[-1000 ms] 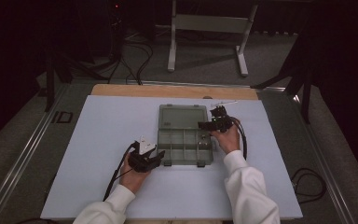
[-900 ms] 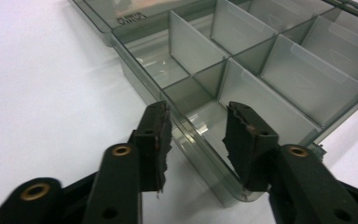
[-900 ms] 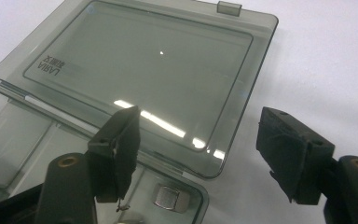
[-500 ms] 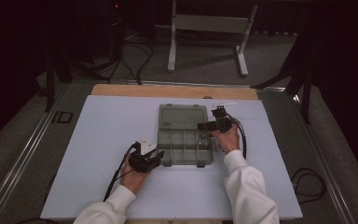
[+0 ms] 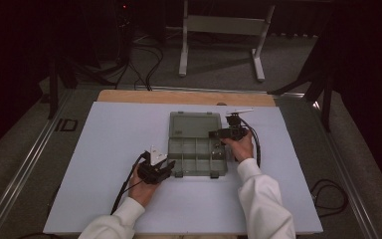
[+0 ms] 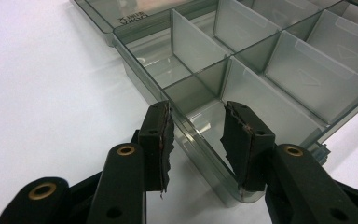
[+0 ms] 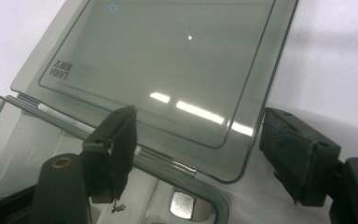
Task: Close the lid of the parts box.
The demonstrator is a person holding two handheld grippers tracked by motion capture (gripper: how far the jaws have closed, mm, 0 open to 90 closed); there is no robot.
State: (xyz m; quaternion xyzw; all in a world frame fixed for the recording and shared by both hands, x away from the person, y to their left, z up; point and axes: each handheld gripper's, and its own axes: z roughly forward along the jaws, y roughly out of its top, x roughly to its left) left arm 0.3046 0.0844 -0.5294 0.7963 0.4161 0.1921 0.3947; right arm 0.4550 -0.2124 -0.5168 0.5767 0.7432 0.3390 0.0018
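Note:
A clear grey compartment box point(image 5: 197, 155) lies open on the white table, its lid point(image 5: 195, 124) folded flat behind it. My left gripper point(image 5: 168, 167) is at the box's near-left corner. In the left gripper view it point(image 6: 196, 126) stands open with the corner wall of the box point(image 6: 200, 140) running between its jaws, one jaw outside and one inside a compartment. My right gripper point(image 5: 215, 134) is at the box's right side by the hinge. It point(image 7: 198, 122) is wide open over the lid's point(image 7: 168, 60) corner. A small shiny metal piece point(image 7: 182, 205) lies in the compartment below.
The white board point(image 5: 104, 149) covers the table, with a wooden strip point(image 5: 184, 97) along its far edge. Cables point(image 5: 124, 186) trail from both grippers. A metal stand point(image 5: 224, 30) and dark floor lie beyond the table.

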